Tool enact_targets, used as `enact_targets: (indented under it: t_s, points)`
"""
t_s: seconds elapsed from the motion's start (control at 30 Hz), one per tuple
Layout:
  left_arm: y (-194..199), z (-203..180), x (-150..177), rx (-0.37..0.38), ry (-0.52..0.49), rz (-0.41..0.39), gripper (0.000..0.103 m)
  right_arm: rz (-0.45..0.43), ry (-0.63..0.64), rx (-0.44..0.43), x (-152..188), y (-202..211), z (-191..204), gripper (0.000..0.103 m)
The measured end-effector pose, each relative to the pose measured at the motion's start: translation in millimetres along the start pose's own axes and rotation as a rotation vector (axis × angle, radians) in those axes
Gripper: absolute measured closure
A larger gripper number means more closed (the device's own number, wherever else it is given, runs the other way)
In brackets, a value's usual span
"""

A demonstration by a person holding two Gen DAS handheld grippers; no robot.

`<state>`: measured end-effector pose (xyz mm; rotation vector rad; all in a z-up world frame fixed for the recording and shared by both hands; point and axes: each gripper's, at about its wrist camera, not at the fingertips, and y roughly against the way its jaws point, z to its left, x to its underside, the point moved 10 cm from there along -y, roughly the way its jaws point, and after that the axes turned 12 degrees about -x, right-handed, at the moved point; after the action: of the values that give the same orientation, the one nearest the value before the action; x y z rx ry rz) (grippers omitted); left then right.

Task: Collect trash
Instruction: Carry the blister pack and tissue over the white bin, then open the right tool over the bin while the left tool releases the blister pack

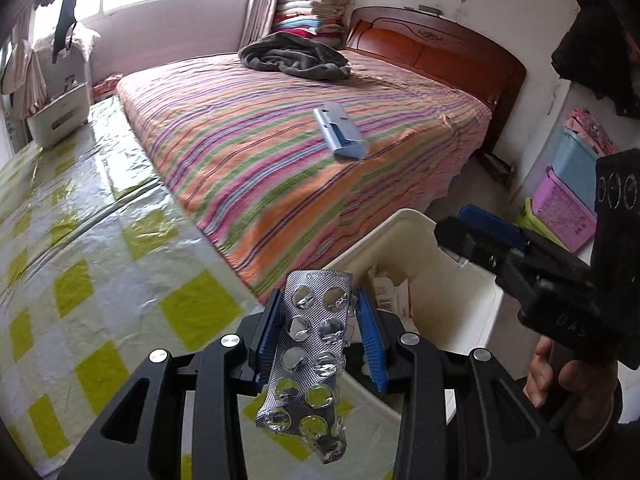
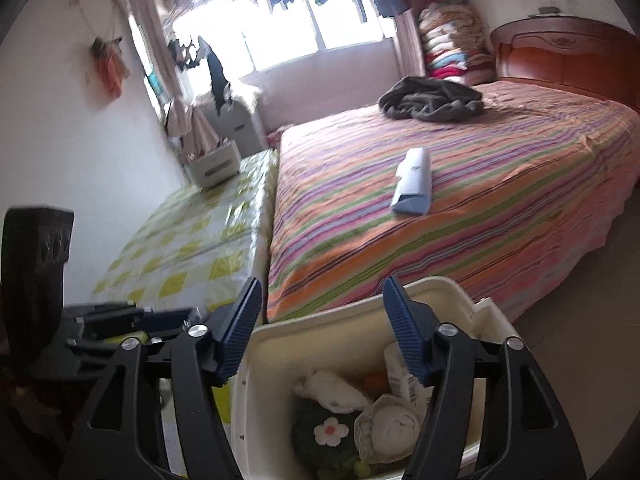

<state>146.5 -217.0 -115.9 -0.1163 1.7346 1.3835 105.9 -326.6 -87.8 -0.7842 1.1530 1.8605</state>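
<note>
Item: empty blister pack (image 1: 310, 364), silver foil, pockets popped. Held crosswise between the narrow-set fingers of the left gripper (image 1: 320, 338), long axis running forward along the fingers, both ends sticking out past the pads. Destination: white bin (image 1: 472, 280), lying just ahead and to the right of those fingers, already holding wrappers and tissue. Right gripper (image 2: 322, 330): fingers wide apart, nothing between them, poised directly over the bin's open mouth (image 2: 256, 360). Remaining item: blue-and-white carton (image 2: 414, 182) on the striped bed (image 2: 500, 184), well ahead of both sets of fingers, long axis pointing away; the empty right hand seems the likelier to fetch it.
</note>
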Motion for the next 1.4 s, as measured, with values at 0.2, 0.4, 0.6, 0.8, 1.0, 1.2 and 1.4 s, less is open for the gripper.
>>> enact_targets:
  t_s: [0.2,0.4,0.6,0.8,1.0,1.2,1.4]
  points:
    - [-7.5,-22.0,-3.4,0.010,-0.033,0.012,0.066,-0.132,-0.063,0.036,-23.4,29.8,-21.5,0.032]
    - [-24.0,-44.4,-2.0,0.013,-0.055,0.049,0.065,-0.252,-0.156,0.050,-35.1,59.0,-41.9,0.030]
    - [-33.4,-62.0,-7.9,0.024,-0.066,0.053,0.065,-0.295,-0.186,0.051,-36.5,59.6,-42.4,0.030]
    - [-40.9,-81.8,-15.7,0.009,-0.091,0.058,0.042,-0.354,-0.194,0.045,-41.6,76.9,-40.8,0.030]
    - [-44.5,-83.5,-10.3,0.000,-0.049,0.106,0.025,-0.413,-0.233,0.060,-38.1,94.0,-57.8,0.028]
    - [-23.6,-65.4,-4.9,-0.141,-0.069,0.051,0.025,-0.416,-0.202,0.106,-34.3,92.2,-57.9,0.027]
    - [29.2,-31.0,7.8,-0.320,-0.091,-0.067,0.025,-0.377,-0.131,0.116,-8.8,98.4,-10.0,0.020]
